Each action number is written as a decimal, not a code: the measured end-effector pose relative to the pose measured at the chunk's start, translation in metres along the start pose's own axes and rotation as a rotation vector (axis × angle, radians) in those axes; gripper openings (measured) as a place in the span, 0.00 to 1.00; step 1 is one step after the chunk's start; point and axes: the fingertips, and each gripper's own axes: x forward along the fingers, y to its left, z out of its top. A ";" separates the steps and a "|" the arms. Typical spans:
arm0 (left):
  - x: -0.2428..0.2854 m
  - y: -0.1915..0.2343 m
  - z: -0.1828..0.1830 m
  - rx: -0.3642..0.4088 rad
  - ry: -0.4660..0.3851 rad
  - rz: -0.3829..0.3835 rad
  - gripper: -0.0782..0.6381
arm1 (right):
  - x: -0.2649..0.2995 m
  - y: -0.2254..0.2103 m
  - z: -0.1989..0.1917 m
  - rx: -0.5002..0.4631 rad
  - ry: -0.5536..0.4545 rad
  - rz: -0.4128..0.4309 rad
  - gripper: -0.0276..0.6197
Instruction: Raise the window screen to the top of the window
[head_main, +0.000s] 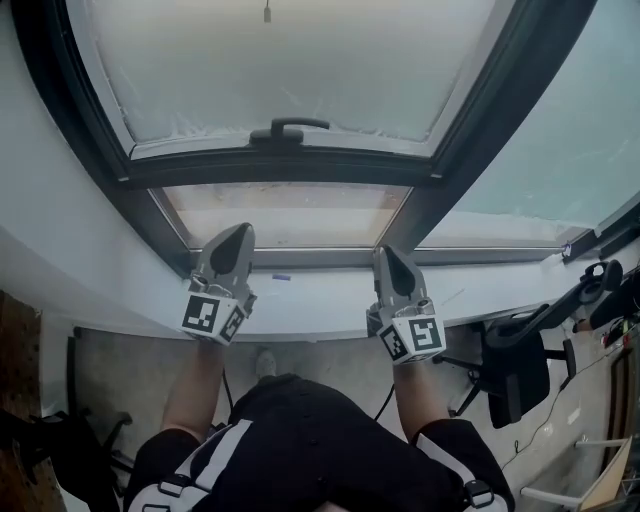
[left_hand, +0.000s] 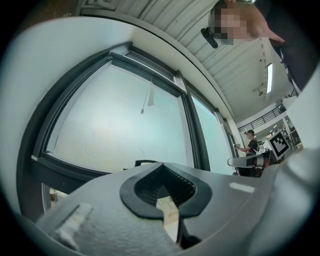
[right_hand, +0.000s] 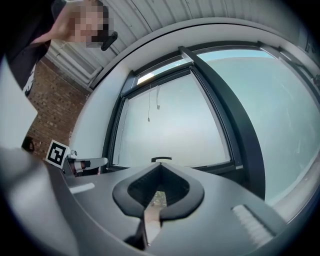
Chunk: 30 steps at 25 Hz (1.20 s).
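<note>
Head view, looking steeply down at a dark-framed window. The window screen, a pale, milky sheet, covers most of the pane. Its dark bottom rail sits low, leaving only a clear strip of glass bare beneath it. A small black handle sticks out at the middle of that rail.

I hold the left gripper and the right gripper side by side over the white sill, below the rail and apart from it. In each gripper view the jaws are pressed together with nothing between them.

I judge the screen to be light, thin and limp, with stiffness only in the rail. It will probably slide in the side tracks, and may jam if lifted unevenly. The mesh looks easy to dent or tear, so I would not press on it. The handle is the place to grip, or I could push up under the rail at two points to keep it level.

A thin pull cord hangs in front of the screen, and I cannot tell what it works. The top of the window is cut off in the head view. The side tracks, and any latch on the handle, are too small to make out. The gripper bodies block the lower half of both gripper views.
</note>
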 end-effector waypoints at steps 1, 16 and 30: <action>-0.008 -0.006 -0.002 0.001 0.006 0.013 0.11 | -0.007 -0.002 -0.003 0.016 0.006 0.013 0.05; -0.103 -0.045 -0.001 0.051 0.080 0.137 0.11 | -0.091 -0.021 -0.018 0.111 0.044 0.035 0.05; -0.160 -0.022 -0.006 -0.014 0.096 0.106 0.11 | -0.107 0.030 -0.037 0.138 0.055 -0.057 0.05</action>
